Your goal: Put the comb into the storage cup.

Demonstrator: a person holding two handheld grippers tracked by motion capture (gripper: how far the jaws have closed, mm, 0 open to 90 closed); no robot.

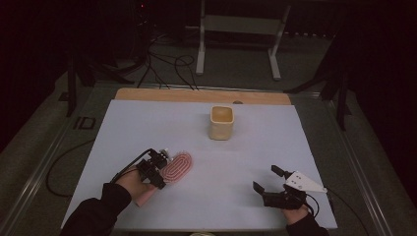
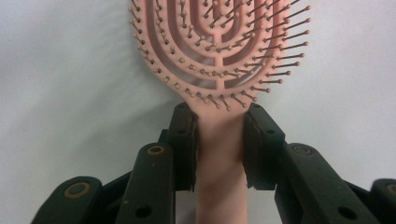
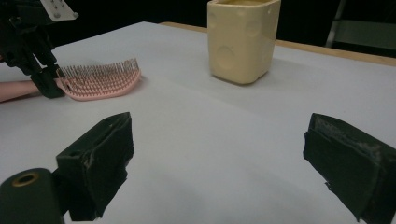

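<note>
Hairbrush [image 2: 219, 56] handle between left tool [image 2: 219, 140] pads

The white-covered surface [image 1: 206, 147] is seen from high above the person's side, looking forward and down, from far enough that the dark floor beyond is included. The left gripper view is aimed straight down at close range onto the pink plastic bristled hairbrush [image 2: 219, 60]. The right gripper view is set low and nearly level across the surface. The hairbrush and the cream square ceramic cup [image 3: 243, 37] are shared by it and the high view.
</note>
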